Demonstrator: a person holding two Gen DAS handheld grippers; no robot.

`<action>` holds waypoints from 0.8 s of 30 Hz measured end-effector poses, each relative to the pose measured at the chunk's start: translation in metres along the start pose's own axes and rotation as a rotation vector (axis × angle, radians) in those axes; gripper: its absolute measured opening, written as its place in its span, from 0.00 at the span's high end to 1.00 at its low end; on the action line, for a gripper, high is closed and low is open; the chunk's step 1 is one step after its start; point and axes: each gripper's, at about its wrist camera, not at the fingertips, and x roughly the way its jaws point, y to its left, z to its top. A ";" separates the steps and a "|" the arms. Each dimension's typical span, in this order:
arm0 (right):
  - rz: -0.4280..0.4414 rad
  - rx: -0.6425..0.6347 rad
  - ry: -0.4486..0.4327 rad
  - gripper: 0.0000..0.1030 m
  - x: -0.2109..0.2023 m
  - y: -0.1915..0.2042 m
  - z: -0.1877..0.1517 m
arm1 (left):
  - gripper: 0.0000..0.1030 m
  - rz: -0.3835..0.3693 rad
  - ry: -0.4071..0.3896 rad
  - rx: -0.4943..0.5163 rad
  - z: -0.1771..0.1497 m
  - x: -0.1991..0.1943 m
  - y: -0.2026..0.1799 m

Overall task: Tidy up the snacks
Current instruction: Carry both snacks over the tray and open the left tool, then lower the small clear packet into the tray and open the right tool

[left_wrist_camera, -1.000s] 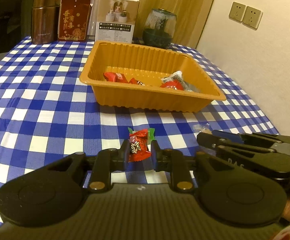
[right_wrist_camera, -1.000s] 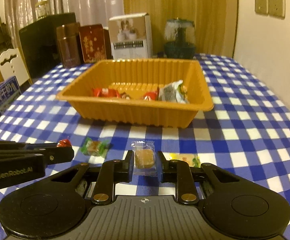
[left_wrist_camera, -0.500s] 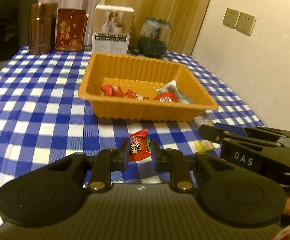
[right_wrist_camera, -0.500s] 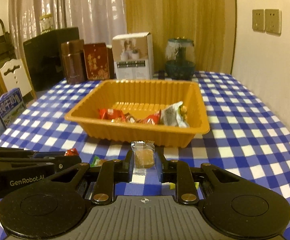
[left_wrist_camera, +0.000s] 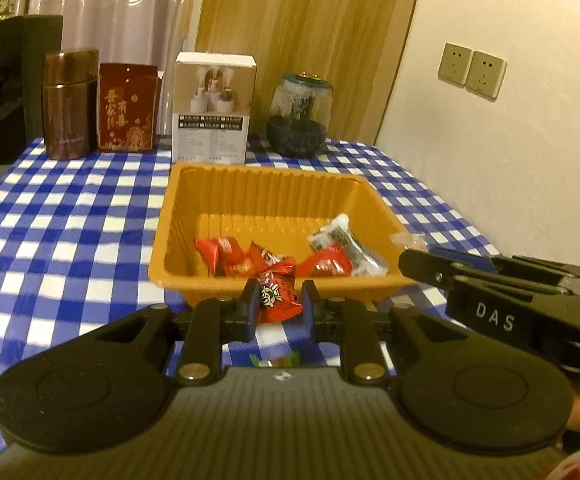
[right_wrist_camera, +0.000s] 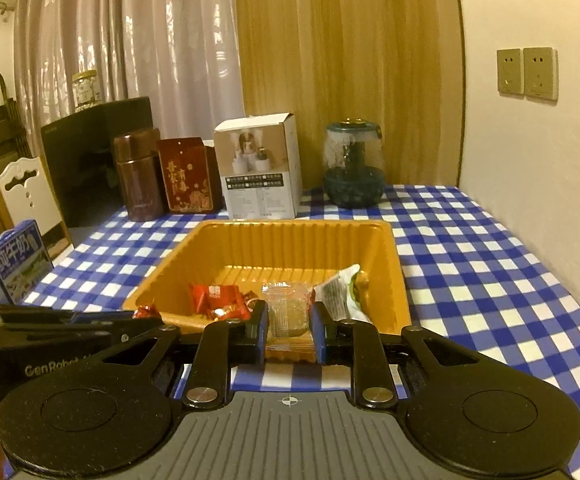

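An orange tray (left_wrist_camera: 266, 184) (right_wrist_camera: 290, 236) sits mid-table on the blue checked cloth, holding several red candies (left_wrist_camera: 226, 254) and a white-green packet (right_wrist_camera: 340, 290). My left gripper (left_wrist_camera: 277, 300) is shut on a red wrapped candy (left_wrist_camera: 280, 294), held above the table just before the tray's near rim. My right gripper (right_wrist_camera: 290, 326) is shut on a clear-wrapped brown cake (right_wrist_camera: 290, 316), also raised at the tray's near rim. Each gripper shows from the side in the other's view: the right one (left_wrist_camera: 490, 280), the left one (right_wrist_camera: 62, 324).
A green-wrapped candy (left_wrist_camera: 274, 359) lies on the cloth under my left gripper. A brown canister (left_wrist_camera: 70, 104), a red box (left_wrist_camera: 127, 114), a white box (left_wrist_camera: 212, 110) and a glass jar (left_wrist_camera: 300, 118) line the table's far edge. A wall runs along the right.
Both grippers have lifted their snacks off the cloth and carried them forward to the tray's near rim. The tray now looks closer in both views.
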 end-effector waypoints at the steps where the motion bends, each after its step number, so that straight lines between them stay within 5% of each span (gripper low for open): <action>1: 0.001 0.001 -0.001 0.77 0.002 -0.001 0.002 | 0.81 0.003 -0.004 0.003 0.003 0.002 0.002; 23: 0.061 0.094 0.030 0.77 0.078 -0.012 0.035 | 0.81 0.027 -0.005 -0.008 0.037 0.060 0.039; 24: 0.061 0.093 0.031 0.77 0.080 -0.012 0.035 | 0.75 0.029 0.000 -0.005 0.037 0.062 0.040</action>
